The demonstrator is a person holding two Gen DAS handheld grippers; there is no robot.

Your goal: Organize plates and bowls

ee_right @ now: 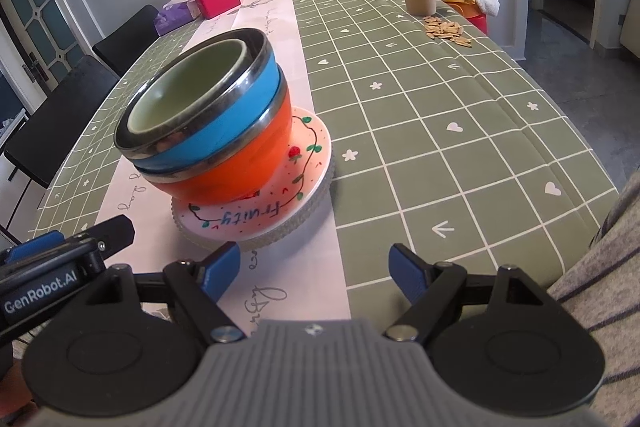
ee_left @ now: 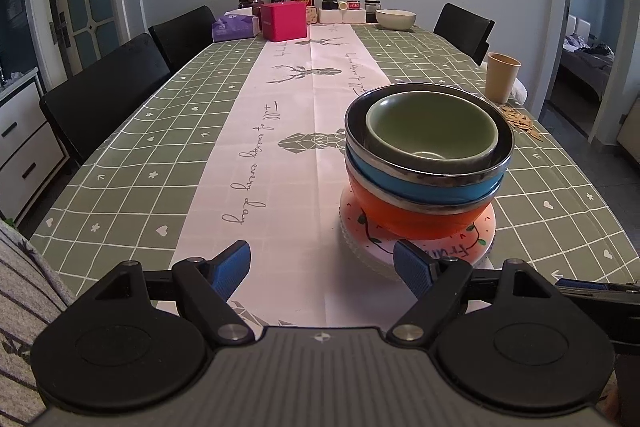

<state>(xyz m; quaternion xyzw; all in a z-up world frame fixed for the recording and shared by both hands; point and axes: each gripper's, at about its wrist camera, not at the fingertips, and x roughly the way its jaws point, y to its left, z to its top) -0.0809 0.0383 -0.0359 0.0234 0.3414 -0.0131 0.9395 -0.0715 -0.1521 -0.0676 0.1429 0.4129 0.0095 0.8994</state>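
With the bowls nested on the plate near your edge of the table, the sorting looks close to done, or done: the green bowl sits inside the blue bowl, that one sits in the orange bowl, and the orange one rests on the pink "Fruity" plate, which itself seems to lie on a clear ribbed plate beneath it. Your left gripper hangs just short of the stack with its fingers spread wide and nothing between them; its right finger is close to the plate's rim, though you cannot tell from here whether it touches. Your right gripper is likewise spread wide and empty, low over the cloth just beside the plate. One white bowl stands apart at the far end among the bottles. If it belongs to the set, your next move calls for a long reach down the table and a grip on its rim; otherwise, back both grippers off gently, because the stack looks tall and a nudge to the plate could tip it.
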